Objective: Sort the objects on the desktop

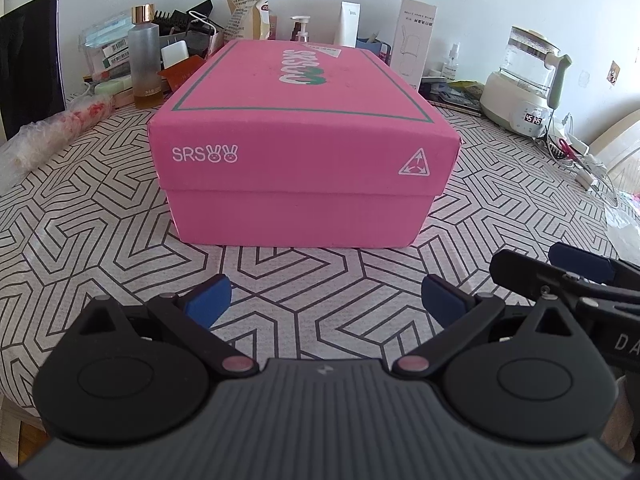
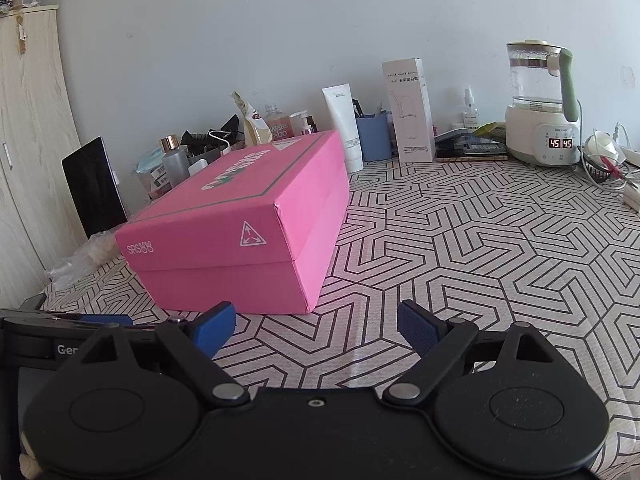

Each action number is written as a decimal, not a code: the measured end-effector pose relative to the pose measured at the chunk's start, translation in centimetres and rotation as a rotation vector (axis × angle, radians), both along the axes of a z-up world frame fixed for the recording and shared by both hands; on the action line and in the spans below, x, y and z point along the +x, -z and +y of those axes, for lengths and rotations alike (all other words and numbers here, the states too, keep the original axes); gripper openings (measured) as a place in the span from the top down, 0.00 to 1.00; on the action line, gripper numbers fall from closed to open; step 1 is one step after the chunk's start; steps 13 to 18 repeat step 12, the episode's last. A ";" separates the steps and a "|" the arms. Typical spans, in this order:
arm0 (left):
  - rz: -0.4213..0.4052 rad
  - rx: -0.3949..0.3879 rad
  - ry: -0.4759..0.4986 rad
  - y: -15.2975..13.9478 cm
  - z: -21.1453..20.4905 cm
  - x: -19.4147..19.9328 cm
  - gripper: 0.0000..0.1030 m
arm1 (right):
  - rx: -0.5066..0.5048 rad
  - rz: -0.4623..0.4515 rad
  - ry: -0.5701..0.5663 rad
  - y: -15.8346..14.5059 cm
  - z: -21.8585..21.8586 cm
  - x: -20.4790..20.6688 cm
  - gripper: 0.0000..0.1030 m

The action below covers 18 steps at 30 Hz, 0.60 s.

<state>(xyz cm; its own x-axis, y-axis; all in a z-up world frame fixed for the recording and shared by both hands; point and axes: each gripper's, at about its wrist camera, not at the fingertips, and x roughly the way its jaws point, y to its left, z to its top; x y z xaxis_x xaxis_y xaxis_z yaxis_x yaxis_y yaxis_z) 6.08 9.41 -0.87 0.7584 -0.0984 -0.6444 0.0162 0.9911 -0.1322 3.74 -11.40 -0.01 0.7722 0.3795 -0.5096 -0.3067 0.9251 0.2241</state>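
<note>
Centrally, a closed pink box (image 1: 300, 128) rests on the patterned counter (image 1: 100, 216), lid on. Left tool (image 1: 326, 300) and right tool (image 2: 316, 326) hover just in front of it, each with blue pads spread wide and nothing between them. Bottles (image 1: 145, 56), a carton (image 2: 408, 110) and a kettle (image 2: 540, 104) line the counter's far edge

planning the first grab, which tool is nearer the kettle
Right. The right tool sits open on the kettle's side of the pink box. The left tool, also open, faces the box front, further from the kettle.
</note>
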 end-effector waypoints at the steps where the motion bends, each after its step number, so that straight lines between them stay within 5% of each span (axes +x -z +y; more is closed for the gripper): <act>1: -0.001 0.002 0.000 0.0 0.0 0.0 0.00 | 0.000 0.000 0.000 0.0 0.0 -0.1 0.11; 18: 0.035 -0.012 0.009 0.2 0.0 0.2 0.00 | 0.002 0.001 0.010 0.2 -0.1 -0.3 0.11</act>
